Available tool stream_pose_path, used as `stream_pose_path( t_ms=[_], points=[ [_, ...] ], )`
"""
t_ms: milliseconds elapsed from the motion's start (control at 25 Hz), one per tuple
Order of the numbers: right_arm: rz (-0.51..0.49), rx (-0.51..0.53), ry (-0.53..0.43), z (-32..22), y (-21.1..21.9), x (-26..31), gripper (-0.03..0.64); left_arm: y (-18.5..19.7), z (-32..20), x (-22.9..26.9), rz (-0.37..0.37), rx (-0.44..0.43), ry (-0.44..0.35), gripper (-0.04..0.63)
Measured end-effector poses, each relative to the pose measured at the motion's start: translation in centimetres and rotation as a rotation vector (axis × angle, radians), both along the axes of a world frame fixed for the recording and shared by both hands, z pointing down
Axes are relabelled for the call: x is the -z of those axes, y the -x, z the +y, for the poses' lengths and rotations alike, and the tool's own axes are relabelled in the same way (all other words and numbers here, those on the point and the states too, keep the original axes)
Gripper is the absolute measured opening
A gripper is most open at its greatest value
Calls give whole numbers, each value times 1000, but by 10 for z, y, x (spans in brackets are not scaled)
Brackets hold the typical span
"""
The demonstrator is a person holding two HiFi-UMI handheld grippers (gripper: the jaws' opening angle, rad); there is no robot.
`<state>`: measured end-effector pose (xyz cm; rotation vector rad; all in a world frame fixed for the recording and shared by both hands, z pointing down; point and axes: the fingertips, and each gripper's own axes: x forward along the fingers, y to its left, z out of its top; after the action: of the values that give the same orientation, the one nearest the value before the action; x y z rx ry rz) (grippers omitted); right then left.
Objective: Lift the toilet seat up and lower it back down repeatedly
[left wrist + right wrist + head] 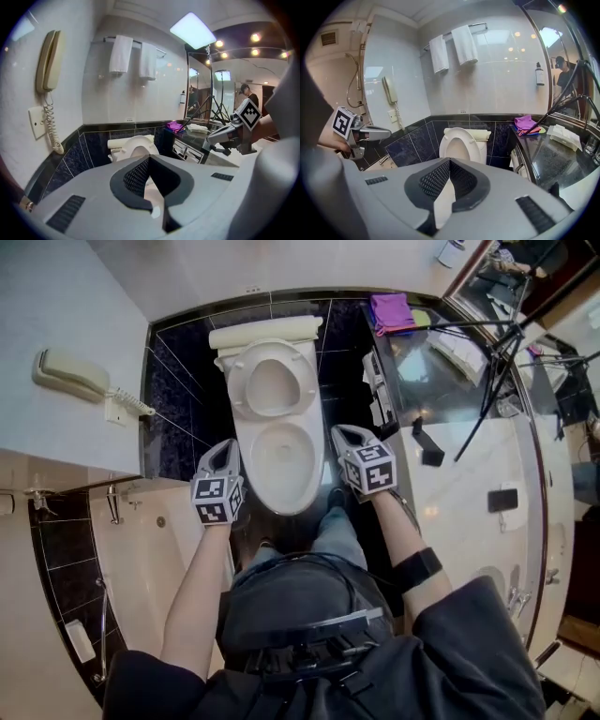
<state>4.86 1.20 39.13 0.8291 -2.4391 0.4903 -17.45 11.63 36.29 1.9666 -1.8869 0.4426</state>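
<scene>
- i see the seat (pixel 272 381) standing up, leaned back against the tank (pixel 267 333), with the bowl (pixel 281 465) open below it.
- my left tool (pixel 225 448) hangs beside the bowl's left rim, jaws pressed together with nothing between them.
- my right tool (pixel 345 435) hangs beside the bowl's right rim, jaws likewise together and empty.
- both tools point toward the seat and are well apart from it.
- a purple cloth (pixel 392 311) lies at the far end of the dark bench (pixel 422 381) right of the toilet.
- a phone (pixel 70 374) hangs on the left wall.
</scene>
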Motion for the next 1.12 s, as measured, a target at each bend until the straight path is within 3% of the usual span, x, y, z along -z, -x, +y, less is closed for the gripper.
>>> stream_pose_path(
  t_ms=[280, 600, 920, 1120],
  points=[
    [6, -34, -57, 25, -2, 10, 17, -2, 23, 17, 11, -43, -44, 0],
    [9, -66, -22, 72, -23, 0, 17, -14, 56, 12, -2, -77, -40, 0],
    [26, -64, -22, 72, -27, -5, 17, -15, 62, 8, 19, -74, -37, 0],
    [98, -64, -92, 51, -33, -1, 17, -15, 53, 11, 0, -54, -45, 0]
  ],
)
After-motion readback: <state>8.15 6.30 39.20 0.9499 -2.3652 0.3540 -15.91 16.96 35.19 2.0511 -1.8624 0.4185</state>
